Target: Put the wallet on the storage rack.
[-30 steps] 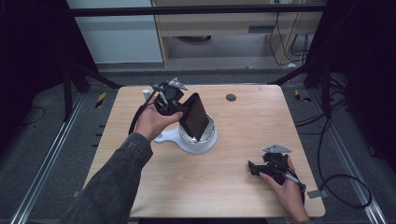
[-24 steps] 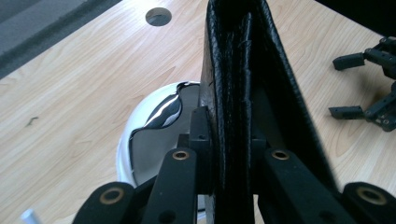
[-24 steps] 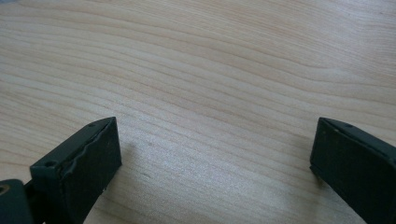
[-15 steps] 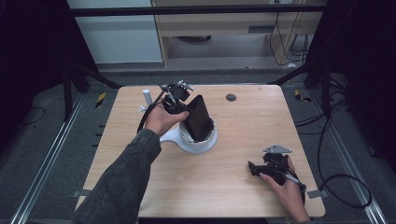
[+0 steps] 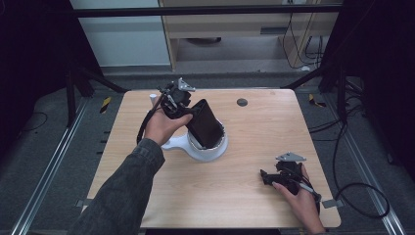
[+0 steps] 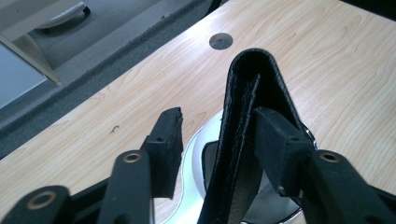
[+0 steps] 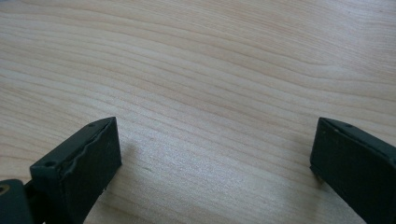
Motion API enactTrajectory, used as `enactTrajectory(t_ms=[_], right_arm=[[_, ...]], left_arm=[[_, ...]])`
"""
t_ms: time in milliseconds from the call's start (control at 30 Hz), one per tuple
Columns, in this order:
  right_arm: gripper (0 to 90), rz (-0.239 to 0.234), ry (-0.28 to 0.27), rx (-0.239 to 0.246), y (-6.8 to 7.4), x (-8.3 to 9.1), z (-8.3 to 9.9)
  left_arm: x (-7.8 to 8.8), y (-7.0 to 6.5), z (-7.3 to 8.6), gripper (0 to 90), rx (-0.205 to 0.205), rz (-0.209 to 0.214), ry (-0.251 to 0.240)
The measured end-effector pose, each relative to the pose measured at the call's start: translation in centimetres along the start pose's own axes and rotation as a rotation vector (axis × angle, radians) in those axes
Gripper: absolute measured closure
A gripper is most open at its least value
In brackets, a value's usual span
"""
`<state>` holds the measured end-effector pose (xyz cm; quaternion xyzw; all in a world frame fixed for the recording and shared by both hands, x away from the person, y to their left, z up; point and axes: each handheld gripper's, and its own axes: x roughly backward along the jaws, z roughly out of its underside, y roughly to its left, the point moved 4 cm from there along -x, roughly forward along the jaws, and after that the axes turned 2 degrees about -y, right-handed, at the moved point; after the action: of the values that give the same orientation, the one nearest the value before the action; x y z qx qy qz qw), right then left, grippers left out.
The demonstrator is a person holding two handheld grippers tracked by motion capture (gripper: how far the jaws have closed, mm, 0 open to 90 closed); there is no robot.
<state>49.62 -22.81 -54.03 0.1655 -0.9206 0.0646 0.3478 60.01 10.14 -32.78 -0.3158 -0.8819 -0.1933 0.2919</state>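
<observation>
Near edge of table point(image 5: 235, 196): right gripper point(image 5: 265, 177) rests low on the wood at the near right corner, held in the person's right hand point(image 5: 299, 201). In the right gripper view its jaws stand wide apart, bare wood grain between them, nothing held.

Mid-table, left of centre: white bowl point(image 5: 208, 149), round, with a flat white tab sticking out toward the left. Metal rim glints at its far side in the left gripper view.

Standing in the bowl: black wallet point(image 5: 205, 122). Folded, leather-like with a fine pebbled grain, stitched edge visible along the inner flap. It leans, top tilted up and away to the left, lower end down inside the bowl. In the left gripper view point(image 6: 254, 88) the rounded fold faces up and the two leaves hang below it, slightly parted.

Left gripper point(image 5: 191, 113) sits at the wallet's upper end, left hand point(image 5: 164, 126) behind it, dark sleeve point(image 5: 122, 191) running back to the near edge. Jaws have just been opening. One pad lies against the wallet's outer face; the other stands clear of it with a visible gap, so the wallet is between the jaws but not pinched.

Farther back: small white cylinder point(image 5: 152, 97) near the far left edge, just behind the left gripper. Grey round cap point(image 5: 242, 102) set in the tabletop toward the far edge, well apart from the bowl.
</observation>
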Motion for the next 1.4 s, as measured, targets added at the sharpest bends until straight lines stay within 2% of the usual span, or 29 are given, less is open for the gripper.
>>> enactTrajectory(t_ms=[67,167,333,533,567,633,700,833,867,900,933,1000,1033,1067,1100,1133,1167,1200,1267,1300,1333,1367,1400], right_arm=[[2.2,0.0,0.0,0.0,0.0,0.0,0.0],[2.2,0.0,0.0,0.0,0.0,0.0,0.0],[2.2,0.0,0.0,0.0,0.0,0.0,0.0],[2.2,0.0,0.0,0.0,0.0,0.0,0.0],[2.1,0.0,0.0,0.0,0.0,0.0,0.0],[2.2,0.0,0.0,0.0,0.0,0.0,0.0],[2.2,0.0,0.0,0.0,0.0,0.0,0.0],[2.2,0.0,0.0,0.0,0.0,0.0,0.0],[2.2,-0.002,0.001,-0.003,0.0,0.0,0.0],[2.2,-0.002,0.001,-0.003,0.0,0.0,0.0],[2.2,-0.002,0.001,-0.003,0.0,0.0,0.0],[2.2,-0.002,-0.001,-0.004,0.0,0.1,0.0],[2.2,-0.002,-0.001,-0.003,0.1,0.1,0.0],[2.1,-0.002,-0.002,-0.003,0.1,0.1,0.0],[2.1,-0.002,-0.002,-0.003,0.1,0.1,0.0],[2.1,-0.002,-0.001,-0.003,0.1,0.1,0.0],[2.2,-0.002,-0.001,-0.003,0.1,0.1,0.0],[2.2,-0.002,-0.001,-0.003,0.1,0.1,0.0],[2.2,-0.002,-0.001,-0.003,0.1,0.1,0.0],[2.2,-0.002,-0.001,-0.003,0.1,0.1,0.0],[2.2,-0.002,-0.001,-0.003,0.1,0.1,0.0],[2.2,-0.002,-0.001,-0.004,0.1,0.1,0.0],[2.2,-0.002,-0.001,-0.004,0.1,0.1,0.0]], left_arm=[[0.2,0.1,-0.1,61.3,-0.006,-0.001,-0.014],[0.3,0.1,-0.3,67.0,-0.001,-0.004,-0.021],[0.2,-0.2,-0.4,68.9,-0.016,0.001,-0.017],[1.1,0.2,-0.6,64.2,-0.011,-0.018,-0.063],[1.6,0.4,-0.7,61.0,-0.005,-0.028,-0.084],[2.1,0.4,-0.7,57.4,-0.011,-0.034,-0.097],[2.6,0.2,-0.6,49.8,-0.033,-0.053,-0.1],[3.6,-0.6,-0.3,32.0,-0.048,-0.034,-0.104],[4.4,-1.4,0.1,28.6,-0.049,-0.019,-0.127],[4.4,-1.4,0.1,24.4,-0.049,-0.019,-0.127],[4.8,-2.0,0.5,24.4,-0.058,-0.015,-0.13],[5.5,-2.9,1.3,15.8,-0.077,-0.005,-0.141],[6.0,-3.9,2.4,12.4,-0.088,0.016,-0.16],[6.2,-4.4,3.0,11.6,-0.099,0.024,-0.171],[6.2,-4.4,3.0,10.5,-0.099,0.024,-0.171],[6.4,-5.4,4.5,9.3,-0.096,0.043,-0.174],[6.4,-5.4,4.5,8.5,-0.096,0.043,-0.174],[6.3,-5.8,5.3,8.5,-0.093,0.061,-0.177],[5.8,-6.8,7.4,7.7,-0.086,0.095,-0.163],[5.3,-7.6,9.3,6.7,-0.108,0.112,-0.137],[4.9,-8.0,10.4,6.4,-0.113,0.128,-0.123],[4.9,-8.0,10.4,6.0,-0.113,0.128,-0.123],[3.7,-8.8,12.9,5.6,-0.101,0.166,-0.105]])
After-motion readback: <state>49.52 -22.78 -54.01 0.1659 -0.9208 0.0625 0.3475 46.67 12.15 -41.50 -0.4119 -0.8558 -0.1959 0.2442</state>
